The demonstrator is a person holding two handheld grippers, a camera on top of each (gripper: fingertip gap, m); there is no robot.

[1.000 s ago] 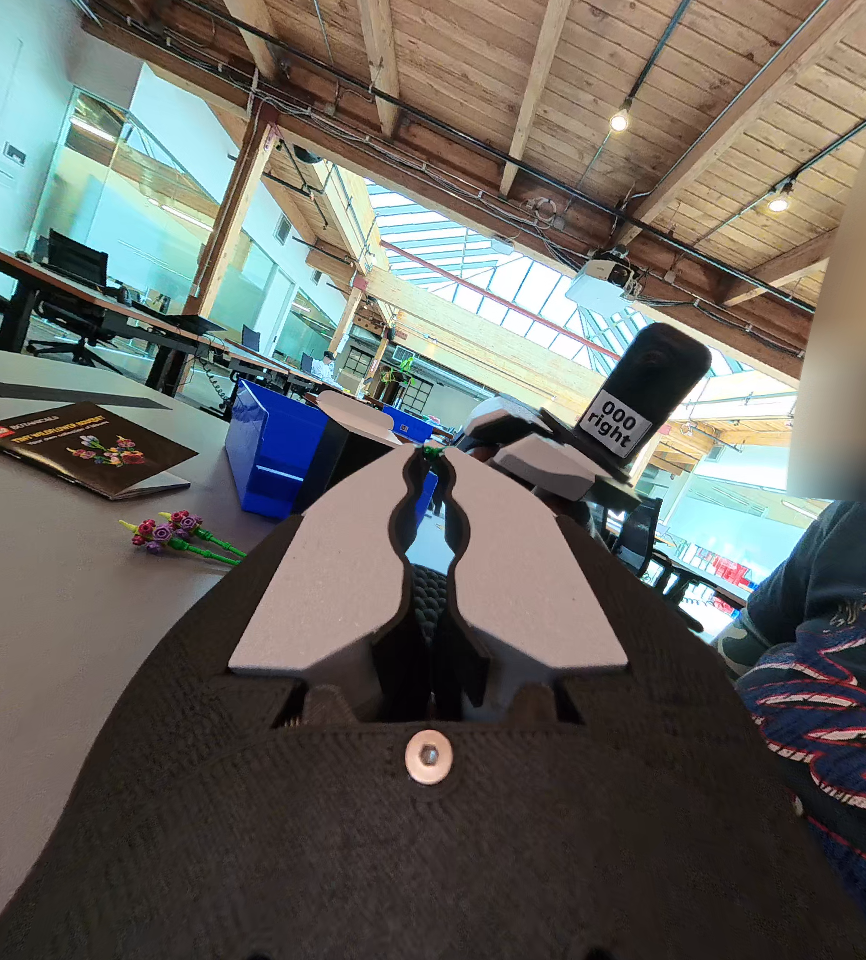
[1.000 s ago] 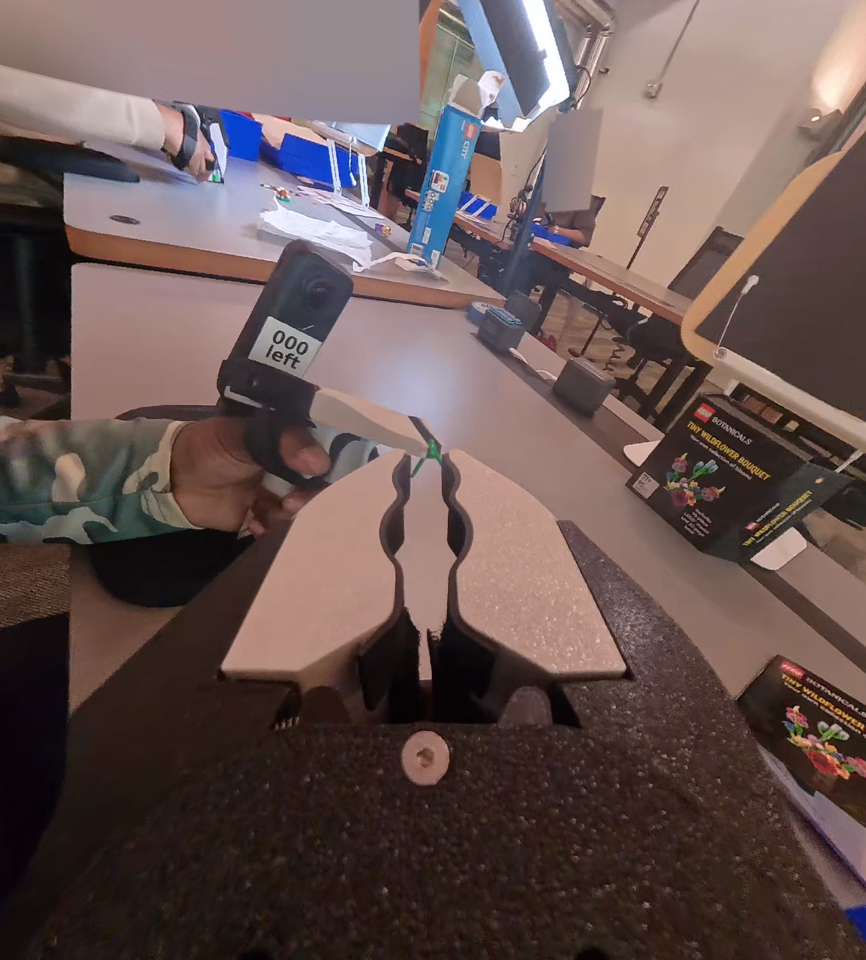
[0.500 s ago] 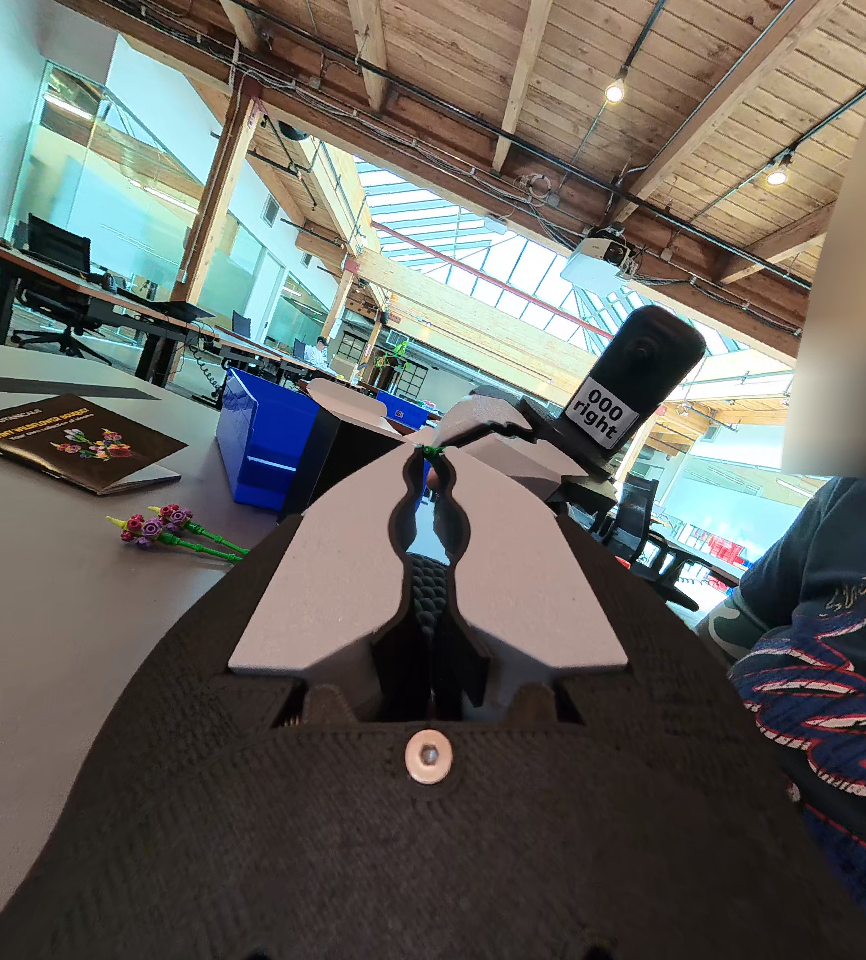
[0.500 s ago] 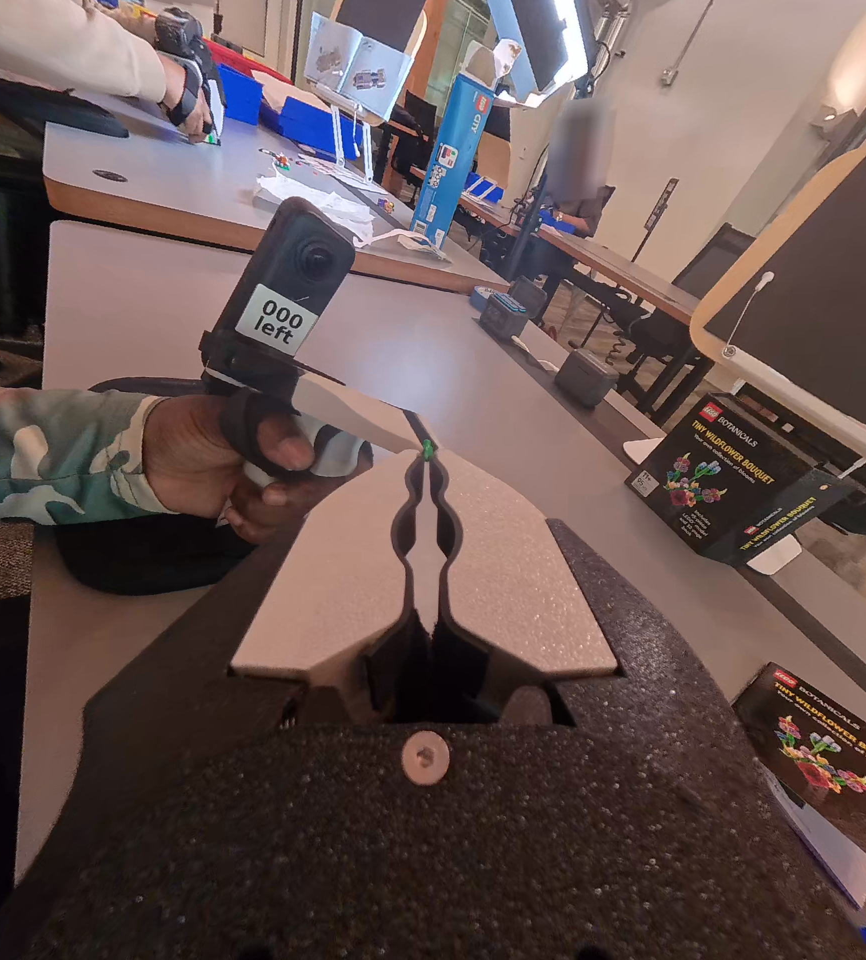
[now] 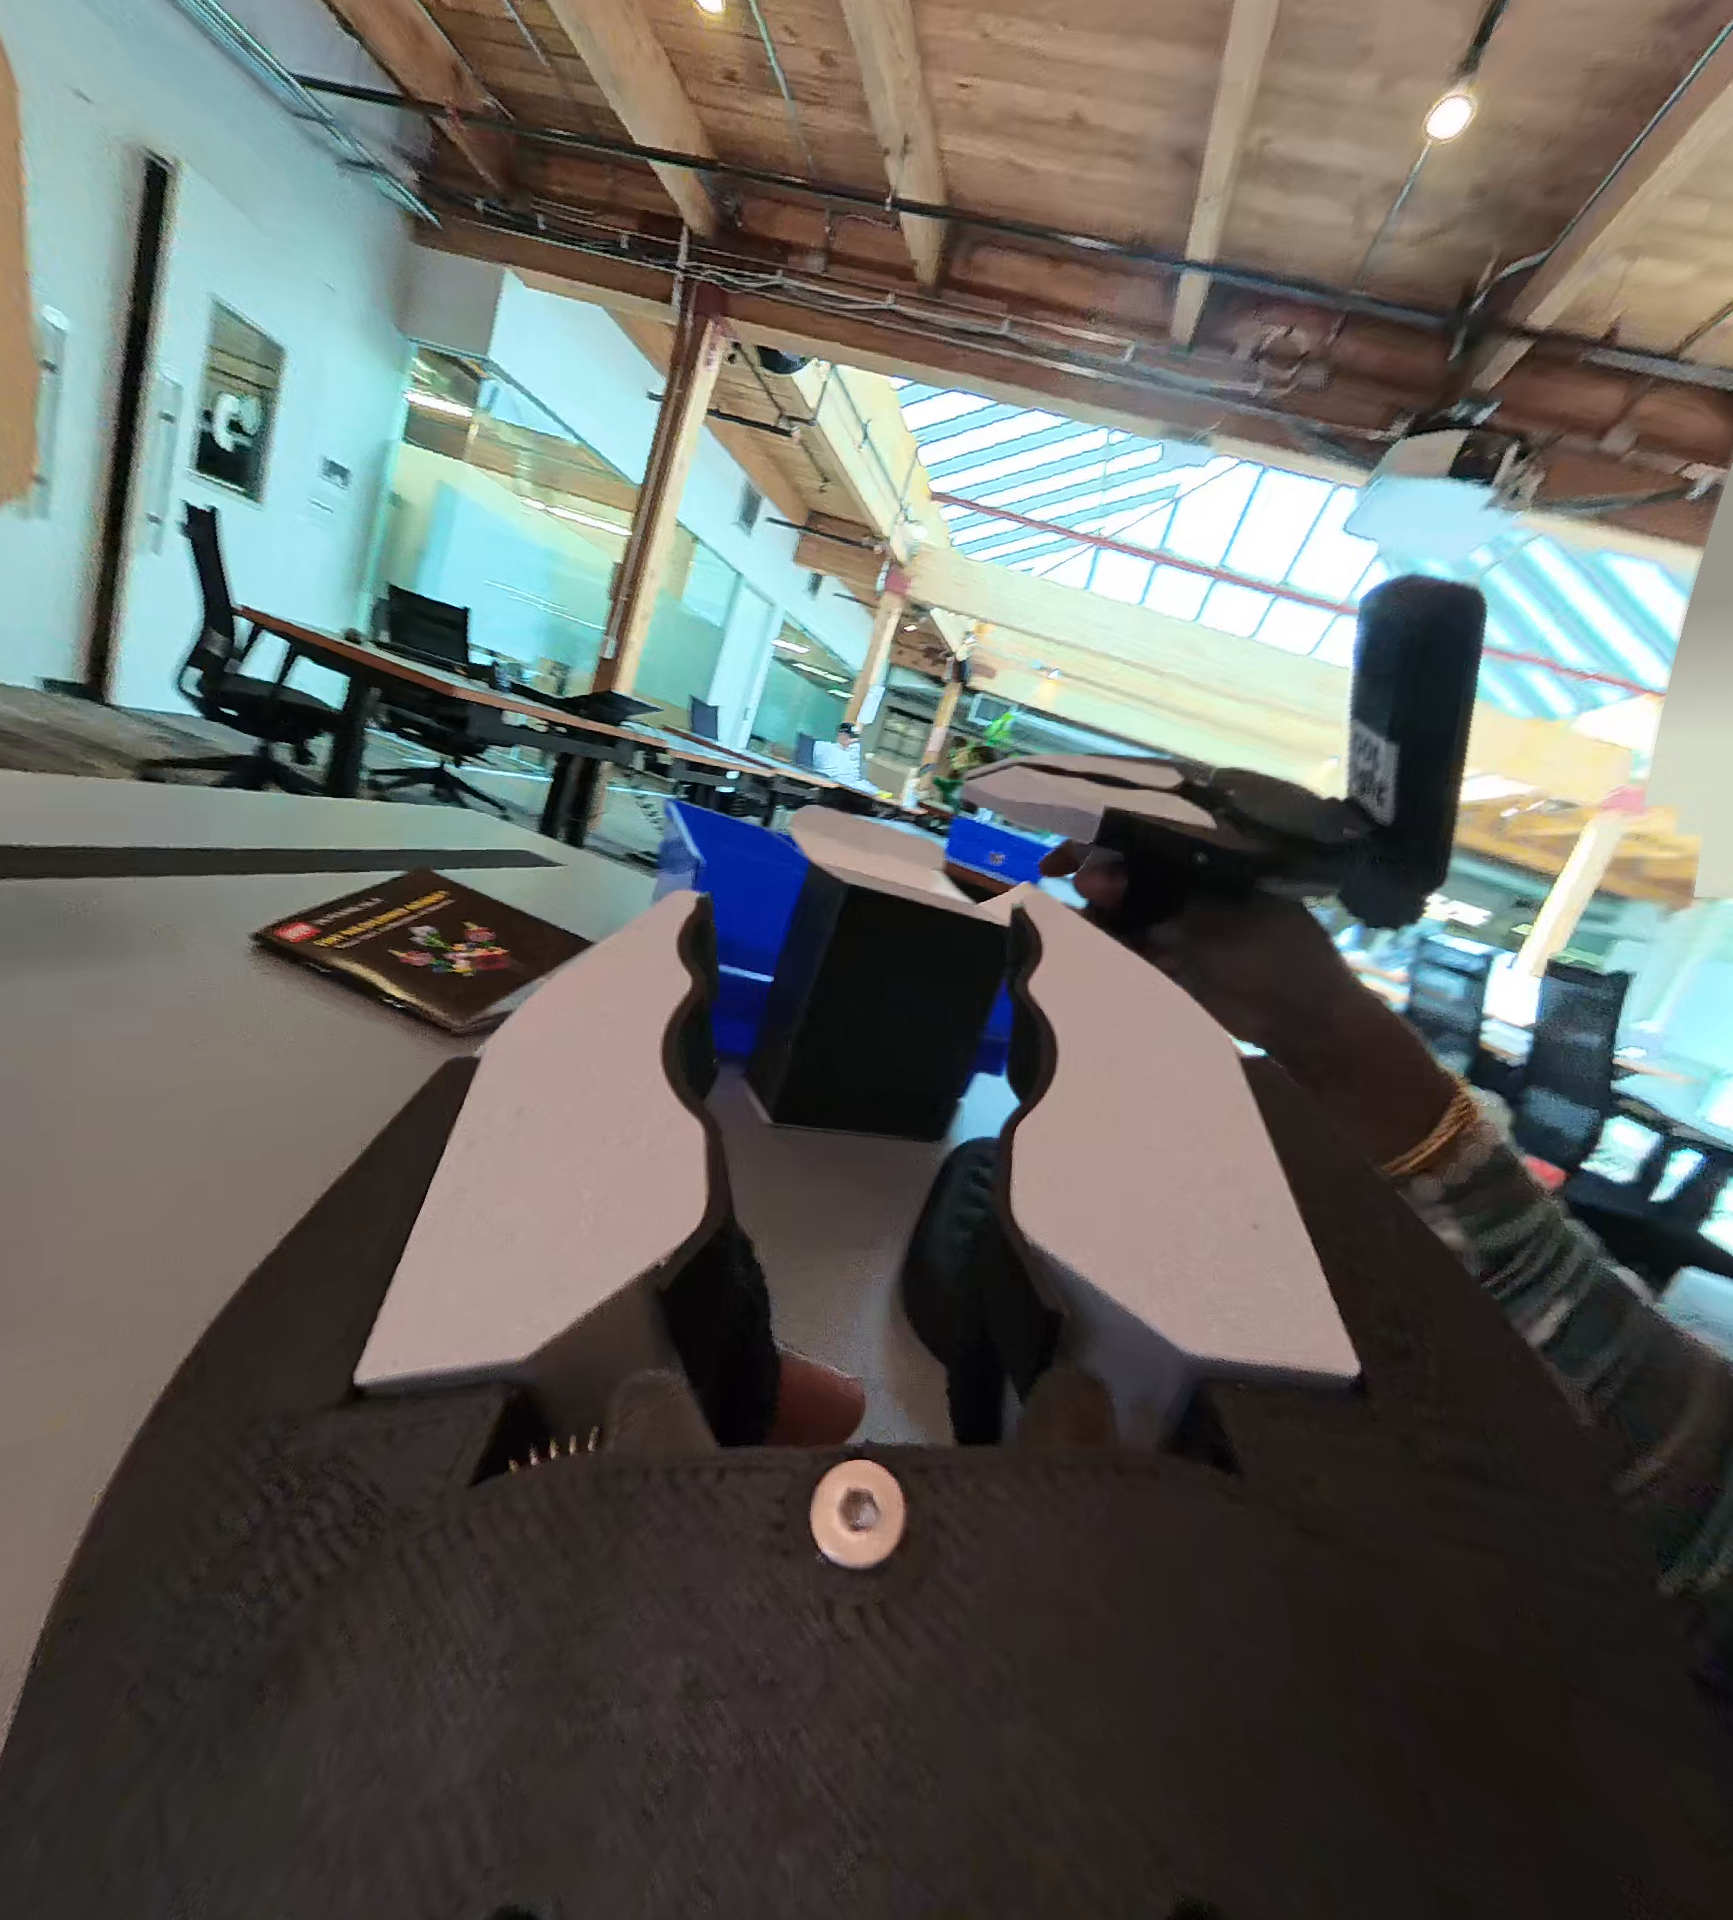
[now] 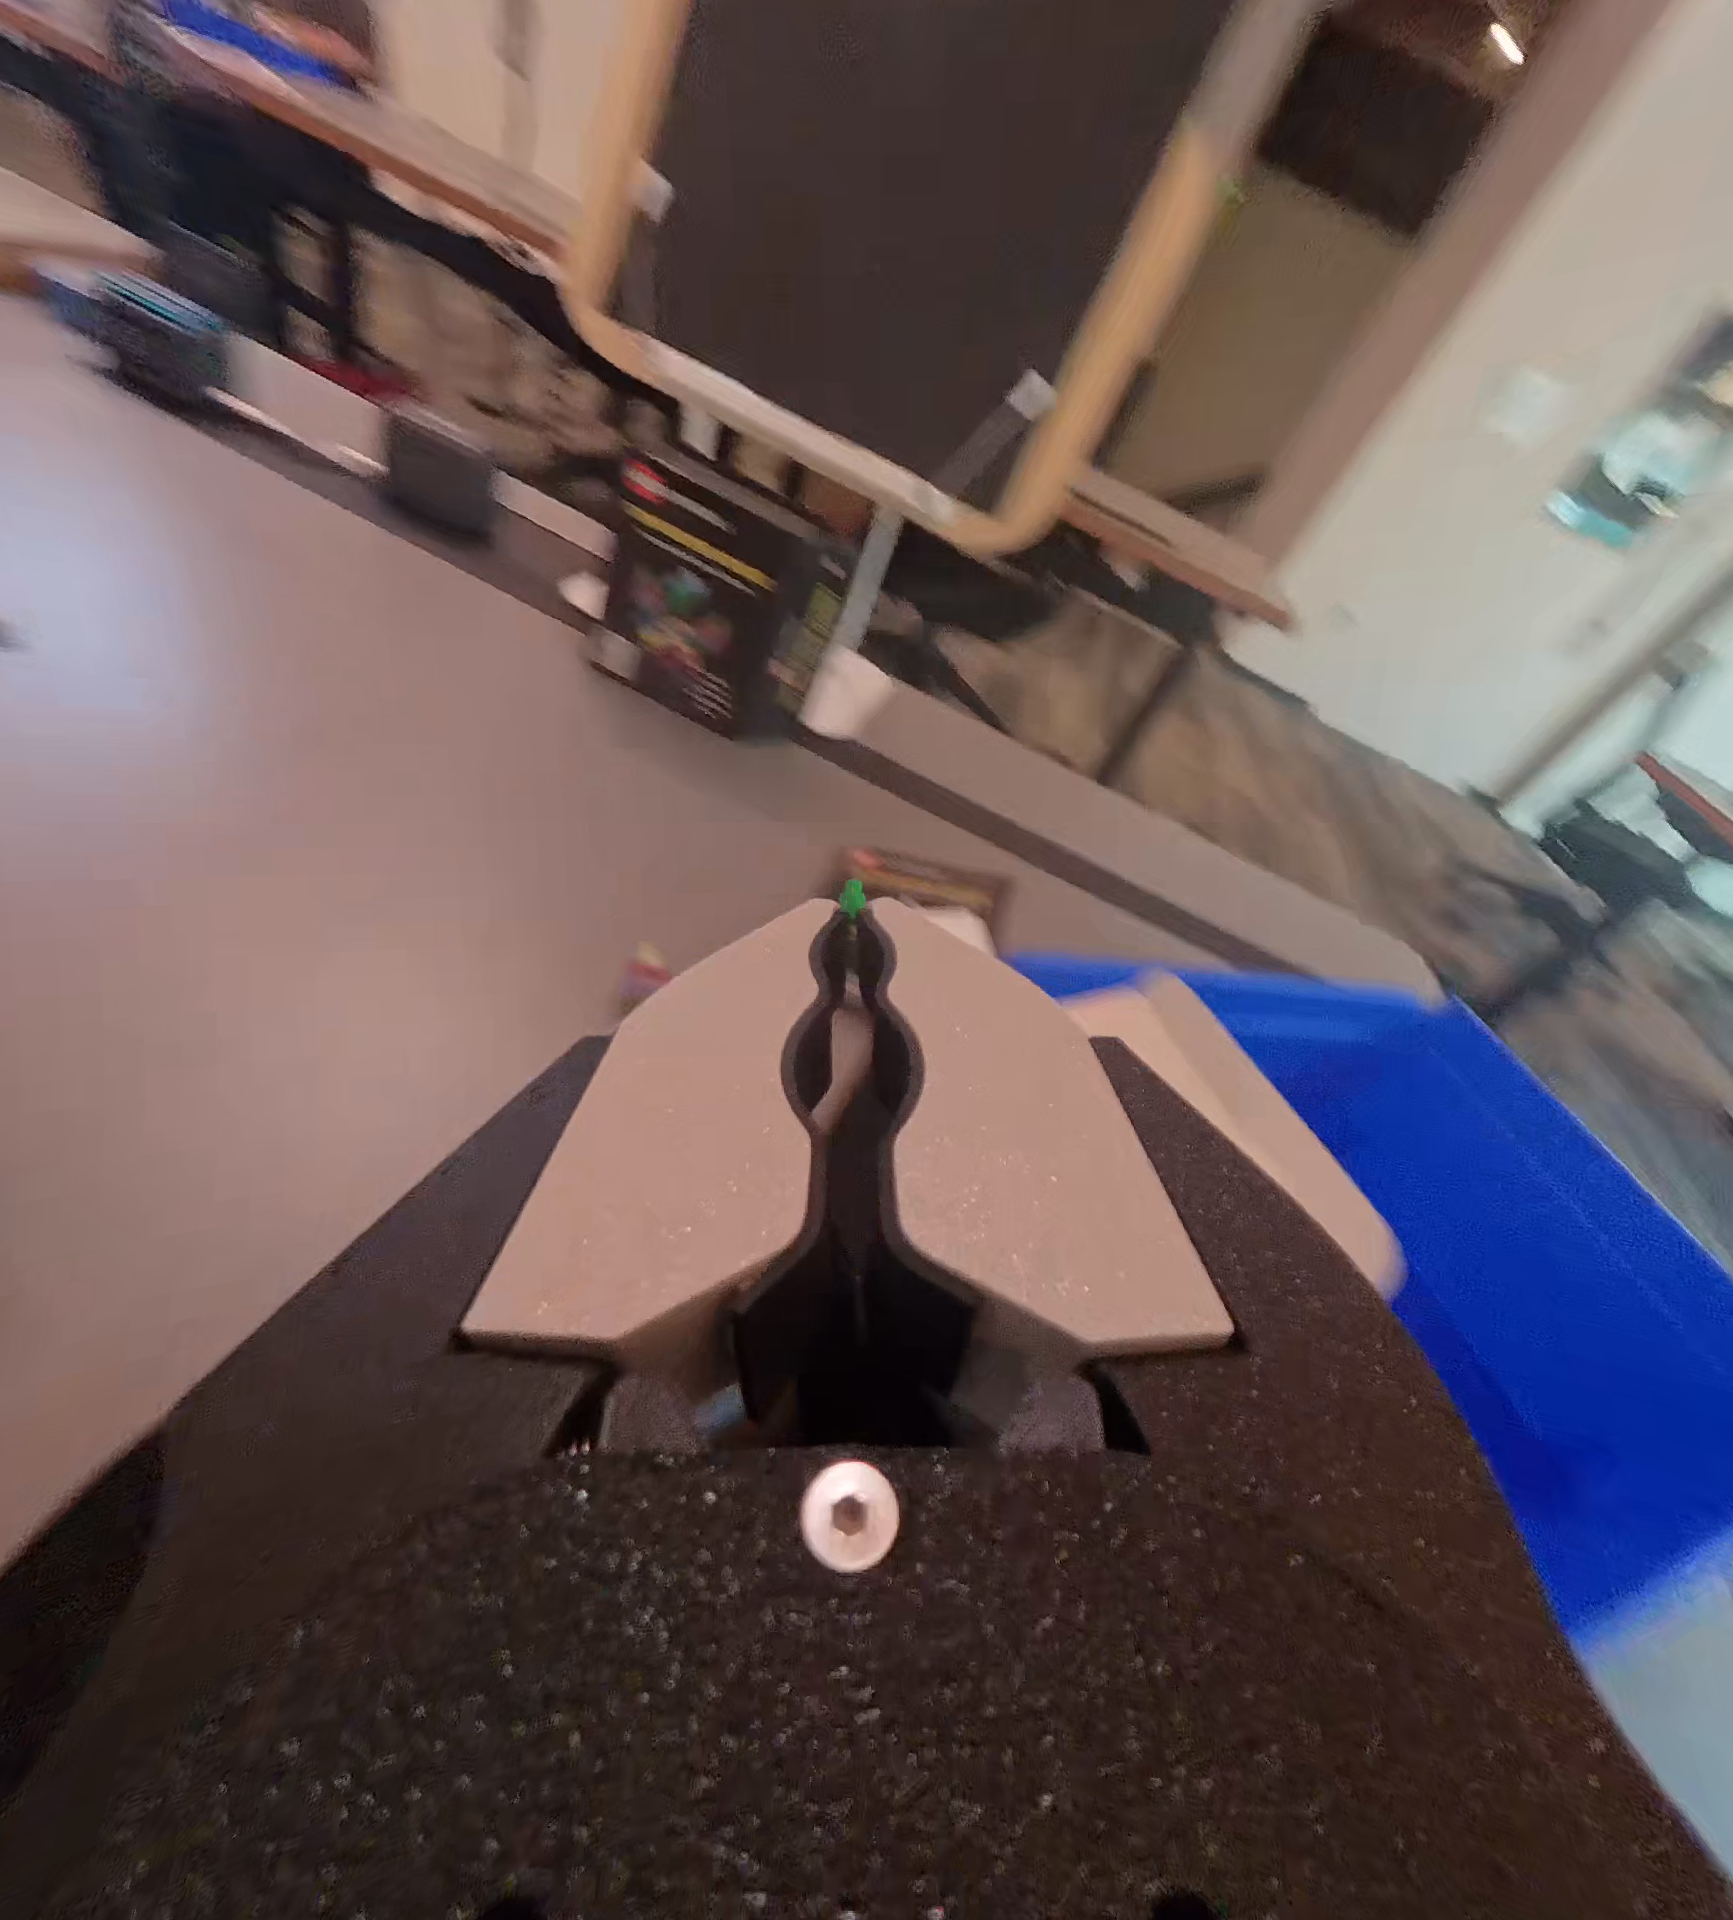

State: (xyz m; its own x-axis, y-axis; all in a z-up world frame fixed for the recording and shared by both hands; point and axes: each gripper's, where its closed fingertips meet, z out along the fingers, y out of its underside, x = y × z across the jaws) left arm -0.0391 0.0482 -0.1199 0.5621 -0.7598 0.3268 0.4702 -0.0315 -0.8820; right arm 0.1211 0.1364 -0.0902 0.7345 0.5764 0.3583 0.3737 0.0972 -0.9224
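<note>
My left gripper (image 5: 857, 920) is open and empty, held low over the grey table (image 5: 114, 1091). A black box with a white flap (image 5: 872, 1018) stands just ahead between its fingers. My right gripper (image 6: 851, 920) is shut on a tiny green piece (image 6: 851, 896) that pokes out at its fingertips. It also shows in the left wrist view (image 5: 1080, 790), held in a hand up and to the right, above the black box, fingers together. The right wrist view is blurred by motion.
A blue bin (image 5: 737, 894) stands behind the black box and fills the right of the right wrist view (image 6: 1464, 1195). A dark booklet (image 5: 426, 961) lies on the table to the left. A black product box (image 6: 706, 613) stands at the table's far side.
My left gripper has opened and let go of the green piece. My right gripper has shut on it and swung away with it towards the blue bin.
</note>
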